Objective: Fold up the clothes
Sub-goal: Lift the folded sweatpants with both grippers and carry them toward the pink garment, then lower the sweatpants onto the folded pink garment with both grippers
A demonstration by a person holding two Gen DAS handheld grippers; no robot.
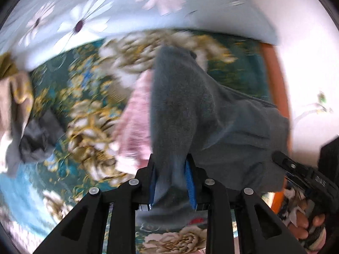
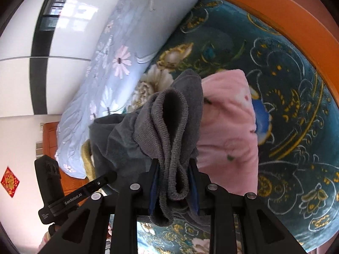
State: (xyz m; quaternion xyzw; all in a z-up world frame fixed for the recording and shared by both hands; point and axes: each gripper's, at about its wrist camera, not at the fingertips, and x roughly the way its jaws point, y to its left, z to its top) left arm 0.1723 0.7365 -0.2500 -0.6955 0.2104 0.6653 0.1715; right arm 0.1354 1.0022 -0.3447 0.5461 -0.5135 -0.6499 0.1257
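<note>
Both fingers (blue-padded) pinch the grey garment (image 2: 169, 131), seemingly lifted.

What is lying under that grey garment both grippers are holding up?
A pink fleece garment lies partly beneath the grey garment, on the teal floral blanket. Whatever sits directly behind the grey cloth is hidden.

"GenRobot.AI" on left gripper (image 2: 80, 198)

You had a teal floral blanket (image 2: 286, 67), a pale blue daisy quilt (image 1: 89, 19) and an orange wooden bedframe (image 2: 275, 6) around you.
</note>
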